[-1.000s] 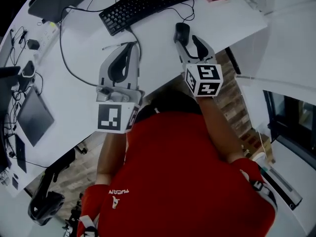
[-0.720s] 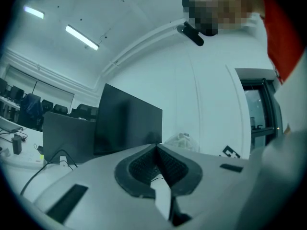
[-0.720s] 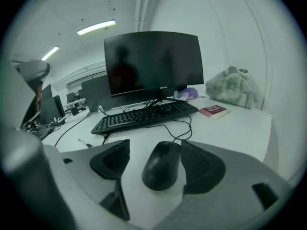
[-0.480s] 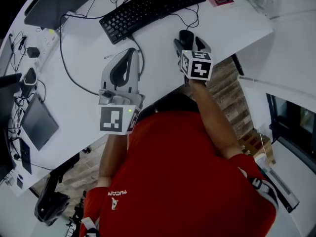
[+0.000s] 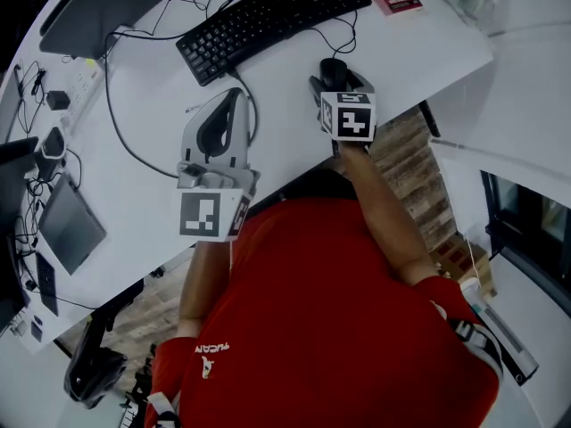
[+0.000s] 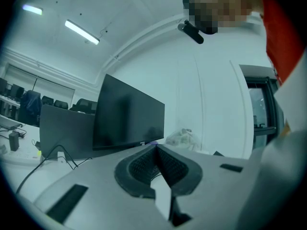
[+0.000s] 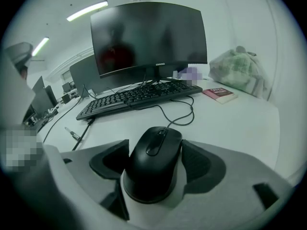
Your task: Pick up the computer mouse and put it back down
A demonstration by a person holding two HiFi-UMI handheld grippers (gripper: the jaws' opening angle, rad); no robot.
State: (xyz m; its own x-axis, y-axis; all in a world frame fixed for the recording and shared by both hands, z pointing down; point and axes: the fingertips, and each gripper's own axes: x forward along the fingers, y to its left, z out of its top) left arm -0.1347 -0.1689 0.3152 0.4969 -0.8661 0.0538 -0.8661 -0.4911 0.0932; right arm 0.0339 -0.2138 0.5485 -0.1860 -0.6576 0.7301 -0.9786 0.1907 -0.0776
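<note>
The black wired computer mouse (image 7: 153, 162) rests on the white desk (image 5: 285, 69), near its front edge. My right gripper (image 7: 154, 150) points steeply down at it. Its jaws have just been opening and now stand wide, with the mouse between the two pads. In the head view the mouse (image 5: 332, 65) pokes out beyond the right gripper (image 5: 337, 80) and its marker cube. My left gripper (image 5: 236, 94) hovers level over the desk to the left, below the keyboard. In the left gripper view its pads (image 6: 156, 150) meet with nothing between them.
A black keyboard (image 5: 268, 12) lies beyond the mouse, its cable looping on the desk. Behind it stands a dark monitor (image 7: 148, 37). A red book (image 7: 219, 94) and a bag (image 7: 237, 71) sit at the right. A tablet (image 5: 67, 221) and cables lie far left.
The right gripper has dropped from above the mouse and tipped downward; its jaws, narrower before, now straddle the mouse. The left gripper has shifted slightly on the desk.
</note>
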